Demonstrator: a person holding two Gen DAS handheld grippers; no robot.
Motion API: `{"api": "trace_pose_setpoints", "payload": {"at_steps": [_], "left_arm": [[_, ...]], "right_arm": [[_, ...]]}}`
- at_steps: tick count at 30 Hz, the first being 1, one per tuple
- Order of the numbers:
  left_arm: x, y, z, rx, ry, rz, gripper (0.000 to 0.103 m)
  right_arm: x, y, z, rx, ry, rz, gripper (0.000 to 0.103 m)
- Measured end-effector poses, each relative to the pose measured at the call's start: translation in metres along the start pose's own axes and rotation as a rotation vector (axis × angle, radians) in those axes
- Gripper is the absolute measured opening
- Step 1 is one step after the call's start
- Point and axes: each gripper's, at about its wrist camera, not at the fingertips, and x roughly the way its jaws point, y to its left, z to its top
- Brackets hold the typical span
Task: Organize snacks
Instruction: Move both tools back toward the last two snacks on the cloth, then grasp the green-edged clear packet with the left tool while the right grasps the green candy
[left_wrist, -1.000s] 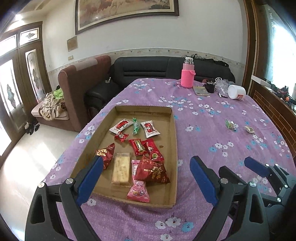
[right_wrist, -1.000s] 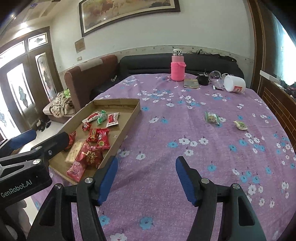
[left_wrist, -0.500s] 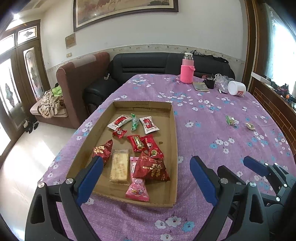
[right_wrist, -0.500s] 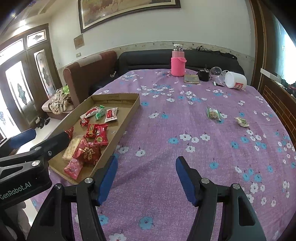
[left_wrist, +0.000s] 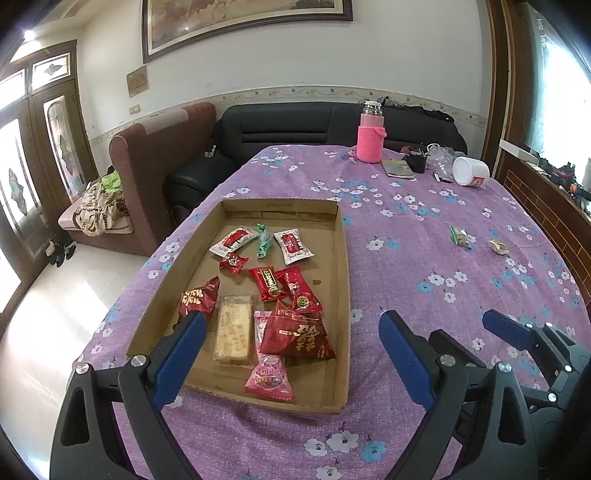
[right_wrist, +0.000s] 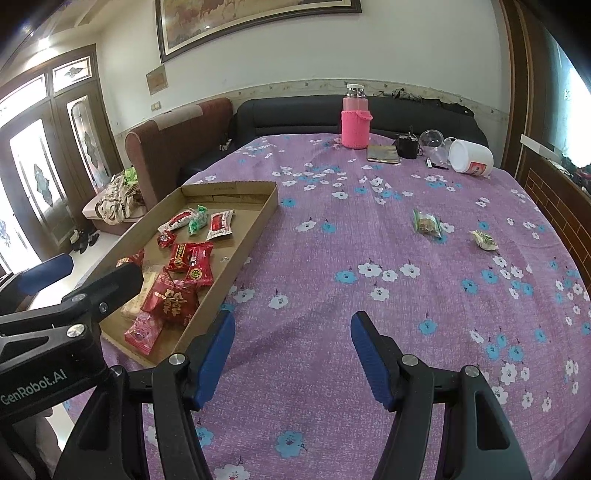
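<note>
On the floral tablecloth | cardboard tray held snacks | left gripper and right gripper gaped, empty | two wrapped sweets lay far right.

A cardboard tray lies on the counter, left of centre in the left wrist view, holding a cluster of snack packets. Right of it, well apart, two loose snacks lie side by side on the counter. At the far edge, upper right of the frame, a bottle stands upright, with a tipped-over cup to its right. Behind the counter stands a sofa, an armchair to its left.
</note>
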Motion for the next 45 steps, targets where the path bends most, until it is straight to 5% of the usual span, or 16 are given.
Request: {"api": "trace_pose_setpoints", "payload": {"at_steps": [13, 18, 22, 29, 32, 35, 39, 45], "left_arm": [[0.002, -0.003, 0.002, 0.009, 0.007, -0.007, 0.094], [0.004, -0.008, 0.015, 0.017, 0.016, -0.088, 0.094], [0.006, -0.013, 0.041, -0.013, 0.033, -0.244, 0.094], [0.023, -0.059, 0.092, 0.06, 0.059, -0.423, 0.094], [0.038, -0.086, 0.106, 0.099, 0.074, -0.478, 0.094], [0.065, -0.115, 0.112, 0.137, 0.125, -0.526, 0.094], [0.101, -0.143, 0.116, 0.135, 0.208, -0.591, 0.081], [0.149, -0.165, 0.123, 0.098, 0.266, -0.611, 0.08]], "right_arm": [[0.005, -0.001, -0.001, -0.01, 0.013, 0.003, 0.069], [0.004, -0.014, 0.002, -0.009, 0.013, -0.009, 0.069], [0.001, -0.064, 0.008, 0.037, 0.025, -0.071, 0.069], [-0.003, -0.224, 0.037, 0.262, 0.05, -0.205, 0.069], [0.013, -0.275, 0.05, 0.389, 0.053, -0.115, 0.069], [0.039, -0.299, 0.059, 0.47, 0.064, -0.033, 0.069], [0.076, -0.308, 0.074, 0.495, 0.061, -0.024, 0.069], [0.12, -0.306, 0.078, 0.474, 0.134, -0.019, 0.069]]}}
